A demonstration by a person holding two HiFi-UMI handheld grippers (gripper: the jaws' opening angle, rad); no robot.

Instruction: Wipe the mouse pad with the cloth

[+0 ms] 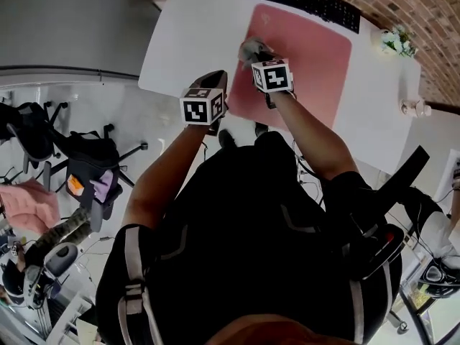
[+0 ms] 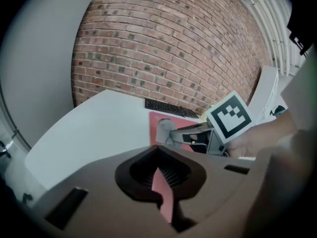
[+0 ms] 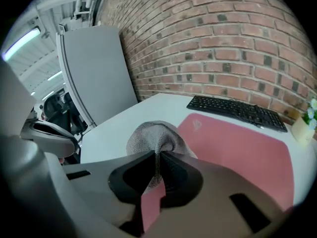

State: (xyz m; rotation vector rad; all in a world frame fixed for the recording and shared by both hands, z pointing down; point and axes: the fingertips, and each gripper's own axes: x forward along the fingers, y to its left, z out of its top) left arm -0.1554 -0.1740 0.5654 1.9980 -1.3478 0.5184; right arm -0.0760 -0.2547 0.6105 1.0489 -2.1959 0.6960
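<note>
Mouse pad (image 1: 309, 56): cloth (image 1: 253, 49) on its left end, toward the table's (image 1: 187, 34) left edge.
Right gripper (image 3: 159, 162): jaws clamped on cloth.
Left gripper (image 2: 157, 170): jaws closed, empty.
Progress: likely early; most looks unwiped.

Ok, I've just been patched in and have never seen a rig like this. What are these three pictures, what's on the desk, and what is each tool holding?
There is no robot here: a person holds a two-jaw tool in each hand. One picture looks down from a camera on the person's head. The other two come from cameras riding on each tool, looking along its jaws. On the white table lie a large pink rectangular mouse pad and, beyond it, a black keyboard. The right gripper has its jaws closed on a grey woven cloth at the pad's left edge. The left gripper has its jaws together with nothing between them, by the pad's near-left corner.
</note>
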